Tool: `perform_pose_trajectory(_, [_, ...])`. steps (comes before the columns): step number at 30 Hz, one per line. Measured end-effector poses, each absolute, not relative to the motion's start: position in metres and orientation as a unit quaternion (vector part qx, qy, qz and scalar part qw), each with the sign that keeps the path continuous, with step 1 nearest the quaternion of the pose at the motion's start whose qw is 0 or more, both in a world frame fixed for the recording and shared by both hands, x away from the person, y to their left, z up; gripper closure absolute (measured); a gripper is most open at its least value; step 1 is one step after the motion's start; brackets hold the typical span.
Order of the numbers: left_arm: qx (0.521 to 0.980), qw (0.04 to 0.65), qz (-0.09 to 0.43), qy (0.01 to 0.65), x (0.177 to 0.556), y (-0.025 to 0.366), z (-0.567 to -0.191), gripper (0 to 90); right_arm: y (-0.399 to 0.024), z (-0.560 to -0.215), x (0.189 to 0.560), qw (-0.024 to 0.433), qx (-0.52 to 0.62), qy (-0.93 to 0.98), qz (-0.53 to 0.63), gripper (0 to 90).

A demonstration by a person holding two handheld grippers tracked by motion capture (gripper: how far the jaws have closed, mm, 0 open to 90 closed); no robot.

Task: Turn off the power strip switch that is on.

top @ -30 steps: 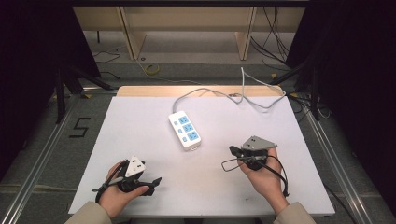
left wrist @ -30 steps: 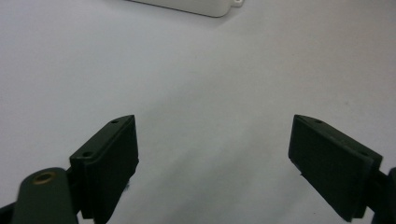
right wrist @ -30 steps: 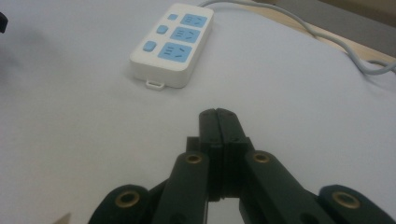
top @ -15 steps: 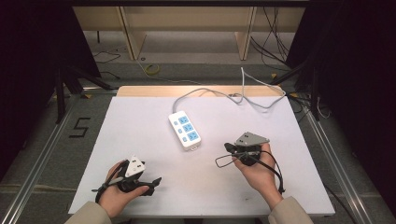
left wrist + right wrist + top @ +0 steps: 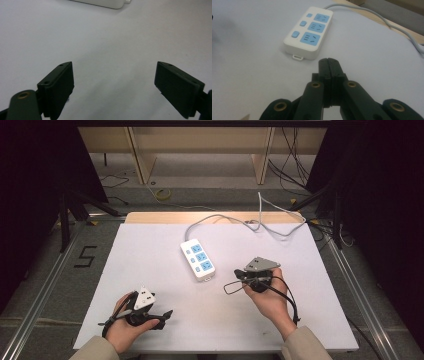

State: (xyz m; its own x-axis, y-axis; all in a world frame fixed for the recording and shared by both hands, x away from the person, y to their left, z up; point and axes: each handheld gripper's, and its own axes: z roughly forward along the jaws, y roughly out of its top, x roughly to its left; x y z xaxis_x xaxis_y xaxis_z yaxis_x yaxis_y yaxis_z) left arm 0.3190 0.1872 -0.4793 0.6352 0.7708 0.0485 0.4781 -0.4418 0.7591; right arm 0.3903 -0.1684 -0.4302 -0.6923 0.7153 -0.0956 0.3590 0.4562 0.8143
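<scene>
white table [image 5: 150, 270] held a power strip [image 5: 198, 258] at mid-table, untouched. left gripper [image 5: 113, 82] sat near the front edge, jaws spread; right gripper [image 5: 329, 65], jaws pressed together, pointed just short of it. nothing looked begun.

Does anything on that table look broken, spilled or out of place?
Nothing stands out. The white power strip lies flat near the middle of the table, set at a slant, and looks intact. Its grey cable snakes off over the far edge in loose curves. No spill shows.
</scene>
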Motion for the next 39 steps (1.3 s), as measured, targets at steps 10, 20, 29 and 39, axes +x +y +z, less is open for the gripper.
perform_pose_trajectory(10, [0.826,0.370,0.198,0.377,0.319,0.186,-0.480,15.7,-0.158,-0.429,0.399,0.218,0.322,0.827,0.407,90.0])
perform_pose_trajectory(20, [0.827,0.368,0.199,0.375,0.319,0.187,-0.479,15.7,-0.149,-0.427,0.407,0.217,0.321,0.829,0.405,90.0])
perform_pose_trajectory(29, [0.826,0.369,0.200,0.375,0.319,0.187,-0.479,15.7,-0.140,-0.427,0.413,0.213,0.317,0.832,0.403,90.0])
perform_pose_trajectory(39, [0.828,0.368,0.201,0.372,0.319,0.187,-0.479,15.7,-0.129,-0.427,0.420,0.208,0.315,0.836,0.399,90.0])
